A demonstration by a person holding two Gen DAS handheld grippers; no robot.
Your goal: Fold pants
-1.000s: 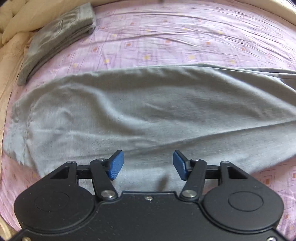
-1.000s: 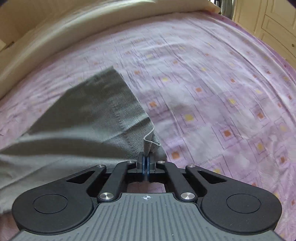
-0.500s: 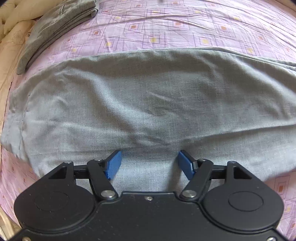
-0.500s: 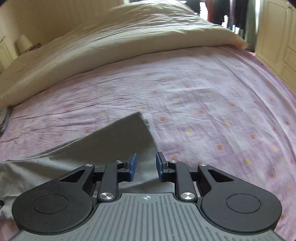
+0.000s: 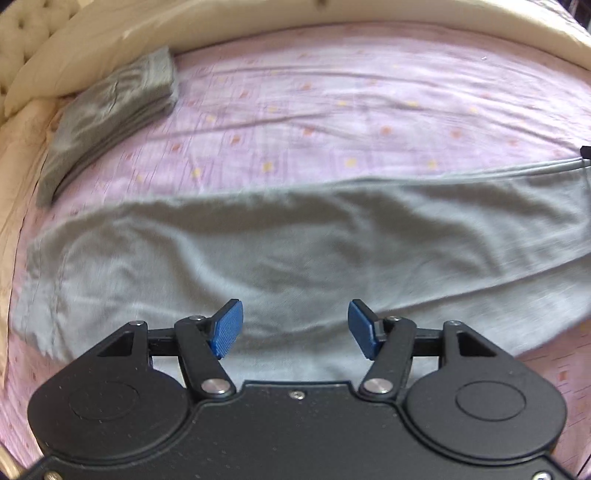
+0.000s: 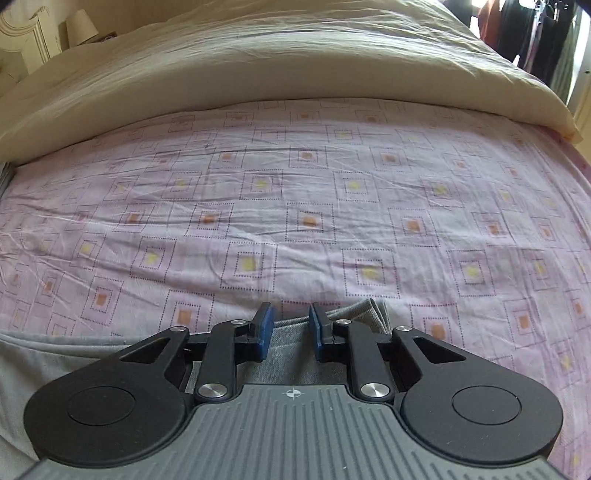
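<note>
The grey pants [image 5: 295, 243] lie flat across the purple patterned sheet [image 5: 332, 103], folded lengthwise, with the waistband end at the left. My left gripper [image 5: 294, 330] hovers over their near edge; its jaws are closing, with nothing pinched and only cloth lying below. In the right wrist view the leg end [image 6: 369, 314] lies just under my right gripper [image 6: 290, 332]. Its blue pads [image 6: 265, 330] stand a little apart over the cloth and do not press on it.
A folded grey garment stack [image 5: 110, 110] sits at the far left by a cream pillow [image 5: 74, 62]. A cream duvet [image 6: 258, 55] covers the far side of the bed. Dark clothes [image 6: 535, 33] hang at the top right beyond it.
My right gripper has let go of the leg hem, opened slightly and swung around over the laid-down end. My left gripper dipped toward the pants, then pulled back up.
</note>
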